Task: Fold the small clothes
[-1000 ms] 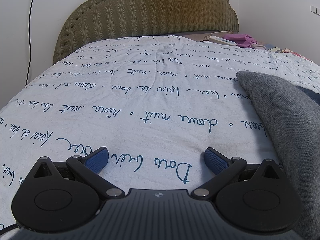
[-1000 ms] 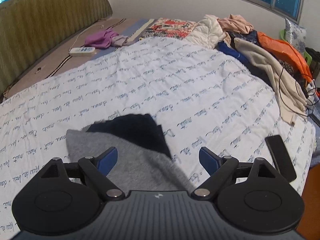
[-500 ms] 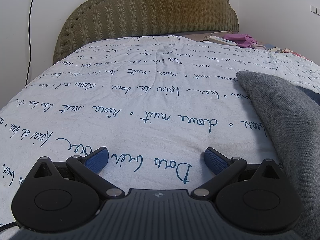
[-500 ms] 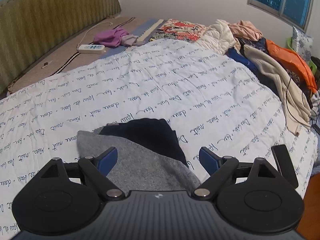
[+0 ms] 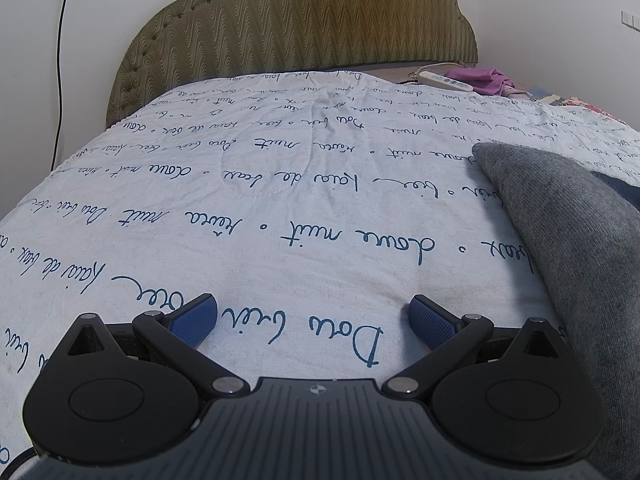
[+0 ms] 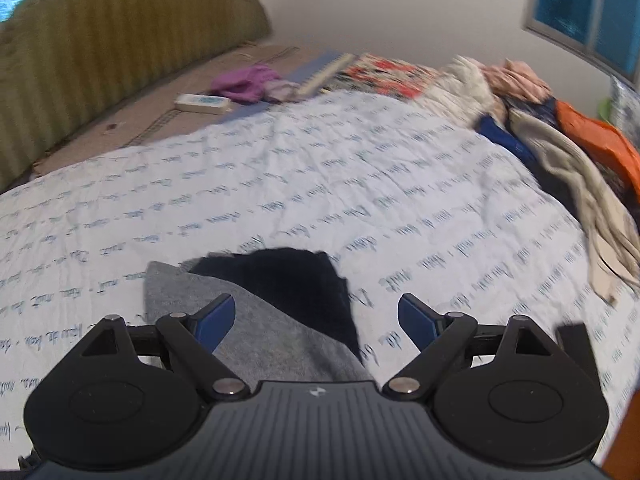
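A grey knit garment (image 6: 276,340) lies folded on the white quilt (image 6: 360,184), with a dark navy garment (image 6: 292,276) partly under its far side. My right gripper (image 6: 316,314) hovers over both, open, with nothing touching its blue pads. In the left wrist view the grey garment (image 5: 568,240) fills the right side and a strip of the navy garment (image 5: 618,188) shows behind it. My left gripper (image 5: 312,316) stands open low over the bare quilt (image 5: 280,200), to the left of the grey garment.
A padded headboard (image 5: 296,28) closes the far end. A white power strip (image 6: 202,103) and purple cloth (image 6: 250,82) lie beside it. A pile of clothes (image 6: 560,140) covers the right side of the bed. A black flat object (image 6: 574,340) lies near the right edge.
The right wrist view has swung and rolled, and is now blurred; the garments sit a little more centred under the right gripper. The left gripper has not moved.
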A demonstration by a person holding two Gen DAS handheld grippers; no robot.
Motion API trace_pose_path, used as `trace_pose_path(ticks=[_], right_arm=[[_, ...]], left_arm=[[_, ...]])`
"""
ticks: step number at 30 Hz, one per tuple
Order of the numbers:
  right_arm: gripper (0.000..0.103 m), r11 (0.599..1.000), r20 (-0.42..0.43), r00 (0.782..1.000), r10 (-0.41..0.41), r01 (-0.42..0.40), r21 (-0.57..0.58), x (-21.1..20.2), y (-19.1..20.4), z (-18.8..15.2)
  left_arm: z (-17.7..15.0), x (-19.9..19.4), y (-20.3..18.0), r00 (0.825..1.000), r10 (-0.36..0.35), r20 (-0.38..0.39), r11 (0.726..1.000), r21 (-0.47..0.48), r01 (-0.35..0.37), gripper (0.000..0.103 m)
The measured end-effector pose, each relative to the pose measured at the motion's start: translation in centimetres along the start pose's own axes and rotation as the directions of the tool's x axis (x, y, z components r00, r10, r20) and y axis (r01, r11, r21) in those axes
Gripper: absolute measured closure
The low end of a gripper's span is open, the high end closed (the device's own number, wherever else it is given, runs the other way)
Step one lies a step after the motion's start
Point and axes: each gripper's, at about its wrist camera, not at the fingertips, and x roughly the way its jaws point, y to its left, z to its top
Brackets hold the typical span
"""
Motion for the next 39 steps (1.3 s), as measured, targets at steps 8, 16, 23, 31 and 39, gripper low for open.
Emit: trace_pose_path(ticks=[8,16,23,31,39], right_arm=[[0.014,0.980,0.065,0.981,0.180,-0.173,-0.097,1.0,-0.9,-3.1],[0.014,0.951,0.110,0.947,0.300,-0.288,-0.114,0.9,-3.6,-6.5],[0.014,0.904,0.165,0.895,0.414,-0.384,-0.188,0.1,-6.6,-11.0],[0.013,0.875,0.127,0.870,0.476,-0.455,-0.164,-0.4,-10.0,-15.0],[0.009,0.840,0.049,0.849,0.527,-0.511,-0.181,0.5,-9.9,-16.6]], left_arm=[[0.0,0.0,0.0,1.000,0.000,0.000,1.000,0.000,0.000,0.000],[0.0,0.0,0.0,1.000,0.000,0.000,1.000,0.000,0.000,0.000],[0.0,0.0,0.0,1.000,0.000,0.000,1.000,0.000,0.000,0.000],[0.0,0.0,0.0,1.000,0.000,0.000,1.000,0.000,0.000,0.000],[0.0,0.0,0.0,1.000,0.001,0.000,1.000,0.001,-0.001,0.000]])
